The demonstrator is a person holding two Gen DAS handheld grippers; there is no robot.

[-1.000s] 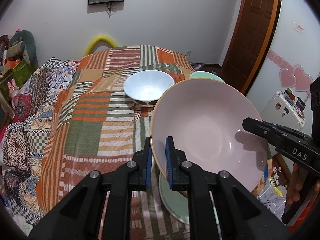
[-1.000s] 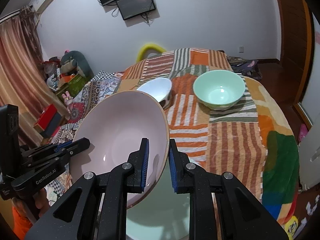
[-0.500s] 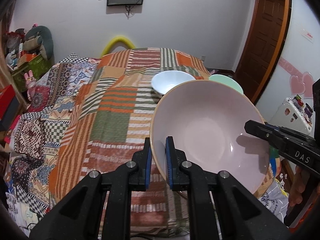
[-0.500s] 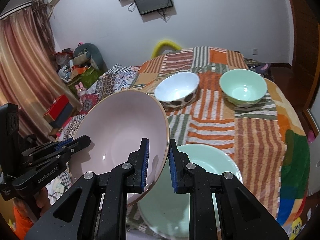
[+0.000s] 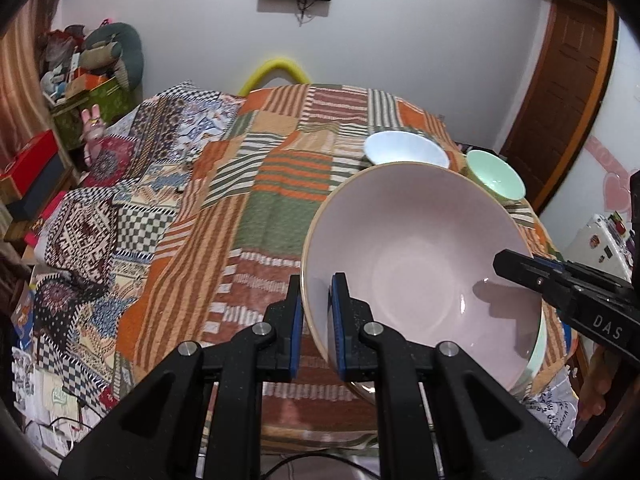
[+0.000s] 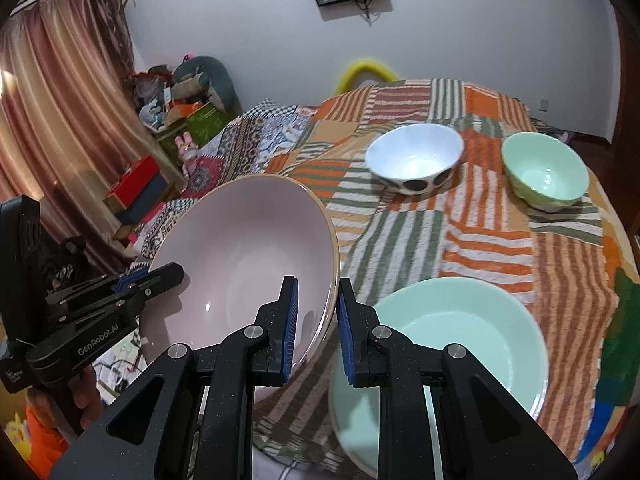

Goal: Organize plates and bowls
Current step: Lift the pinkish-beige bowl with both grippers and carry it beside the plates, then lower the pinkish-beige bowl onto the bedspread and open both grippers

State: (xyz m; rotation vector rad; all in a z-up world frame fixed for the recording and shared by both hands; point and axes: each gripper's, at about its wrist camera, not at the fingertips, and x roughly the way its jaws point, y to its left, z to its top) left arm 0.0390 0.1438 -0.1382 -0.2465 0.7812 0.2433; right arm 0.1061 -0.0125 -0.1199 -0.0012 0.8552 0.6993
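Both grippers have the pink bowl (image 5: 420,264) — the left gripper (image 5: 314,320) pinches one side of the rim, the right gripper (image 6: 316,320) the opposite side, jaws narrow on it. It hangs tilted above the near edge of the patchwork table (image 6: 500,248), beside the mint plate (image 6: 460,340). Farther back sit a white bowl (image 6: 414,156) and a green bowl (image 6: 546,172) — side by side, apart.
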